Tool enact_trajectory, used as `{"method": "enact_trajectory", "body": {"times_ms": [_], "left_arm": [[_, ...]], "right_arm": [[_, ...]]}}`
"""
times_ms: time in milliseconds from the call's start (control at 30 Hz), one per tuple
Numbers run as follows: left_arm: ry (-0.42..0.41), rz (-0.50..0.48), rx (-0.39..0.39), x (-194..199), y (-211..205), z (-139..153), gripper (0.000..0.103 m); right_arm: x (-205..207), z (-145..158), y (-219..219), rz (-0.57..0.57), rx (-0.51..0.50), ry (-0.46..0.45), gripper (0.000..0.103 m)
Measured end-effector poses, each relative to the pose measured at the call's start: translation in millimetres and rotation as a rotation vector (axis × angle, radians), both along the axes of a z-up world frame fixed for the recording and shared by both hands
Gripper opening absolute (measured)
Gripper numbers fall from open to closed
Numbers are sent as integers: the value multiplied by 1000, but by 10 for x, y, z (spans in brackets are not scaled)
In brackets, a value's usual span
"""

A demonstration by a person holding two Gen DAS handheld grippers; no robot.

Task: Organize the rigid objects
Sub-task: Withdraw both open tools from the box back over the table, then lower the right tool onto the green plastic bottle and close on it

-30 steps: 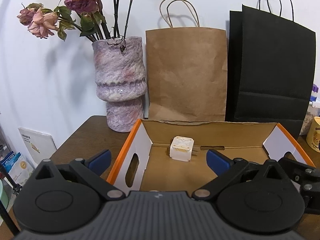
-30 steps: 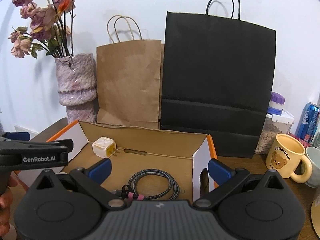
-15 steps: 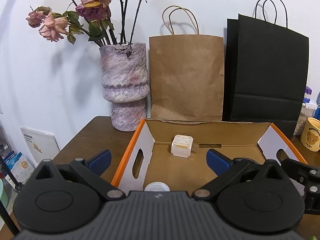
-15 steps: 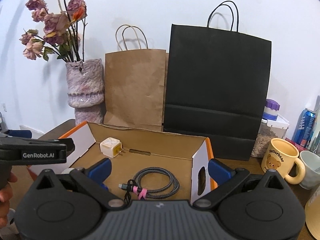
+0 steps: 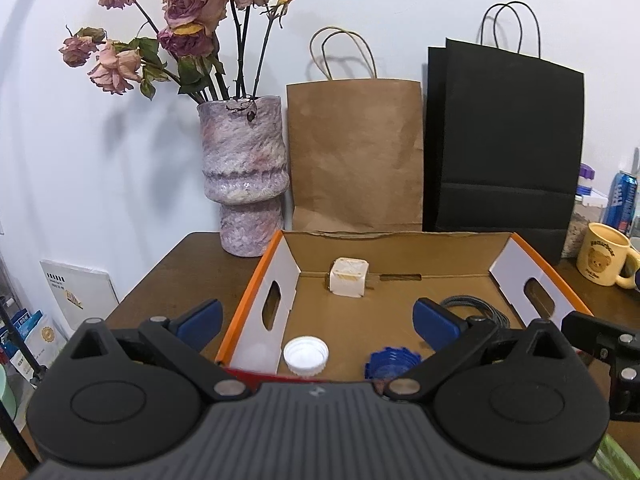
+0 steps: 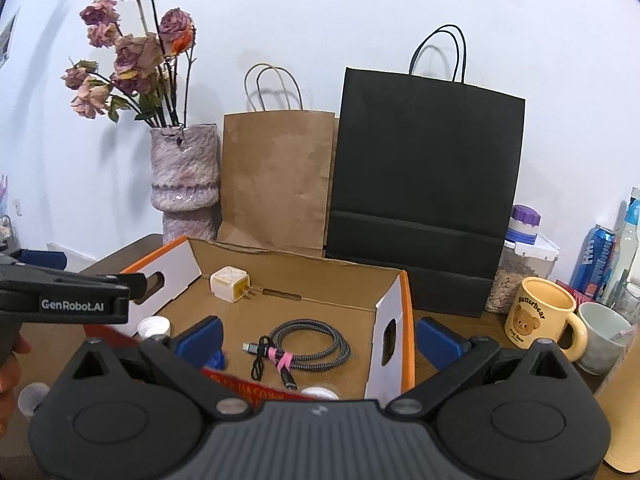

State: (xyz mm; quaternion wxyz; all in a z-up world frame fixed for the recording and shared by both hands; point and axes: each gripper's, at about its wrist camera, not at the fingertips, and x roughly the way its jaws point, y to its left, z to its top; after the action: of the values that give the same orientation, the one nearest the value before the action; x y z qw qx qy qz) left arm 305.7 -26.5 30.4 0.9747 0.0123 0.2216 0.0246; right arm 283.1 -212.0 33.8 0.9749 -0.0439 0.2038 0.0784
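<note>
- The left gripper (image 5: 314,318) has its fingers spread wide and holds nothing; it hovers over the near left corner of the cardboard box (image 5: 460,236)
- The right gripper (image 6: 318,334) also has its fingers spread wide and empty; it hovers over the near right end of the same box, one finger inside the box and one outside its right wall
- The box stands on the wooden counter (image 5: 192,264), toward the counter's back edge, just in front of the vase (image 5: 244,176) and the two paper bags
- Contents: a white charger (image 5: 349,277) against the box's back wall, a coiled cable (image 6: 308,344) near the right end, a white cap (image 5: 306,356) and a blue cap (image 5: 392,364) along the near edge
- A further pale cap (image 6: 30,398) lies on the counter outside the box, by the near left corner; judged to be a candidate for the next pick
- Risk: a finger descending astride the box wall can snag it and shift the light box
- Risk: small round caps can slip or roll out of a wide, poorly centred grasp
- Risk: the two grippers work close together over the box and can collide
- Risk: a wide sweep to the right can strike the yellow mug (image 6: 540,312) near the right edge
</note>
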Motion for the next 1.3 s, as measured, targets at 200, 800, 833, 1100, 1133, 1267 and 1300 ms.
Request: {"method": "enact_trajectory", "body": {"times_ms": [200,800,833,1100,1133,1267,1300], "left_arm": [[2,-15,-6,-201,-24,1,103],[23,-48,-9,-876,-53,-28,103],[26,-47,-6,-907,-48,-39,103],[53,-47,3,-1145,1,-153,103],[57,-47,4,-1175,7,-172,103],[75,-51,11,-1283,26,-251,103],[79,-53,14,-1302,30,-267,103]], "right_arm": [[-221,-5,-83,9,-13,-3,103],[-826,-215,-248,52,-67,52,103],[-849,-240,-265,51,-70,60,103],[-1027,-432,-436,46,-95,118,103],[-1044,-449,-454,46,-99,123,103],[-1102,-521,-511,47,-123,142,103],[-1109,-543,-524,48,-128,148,103]]}}
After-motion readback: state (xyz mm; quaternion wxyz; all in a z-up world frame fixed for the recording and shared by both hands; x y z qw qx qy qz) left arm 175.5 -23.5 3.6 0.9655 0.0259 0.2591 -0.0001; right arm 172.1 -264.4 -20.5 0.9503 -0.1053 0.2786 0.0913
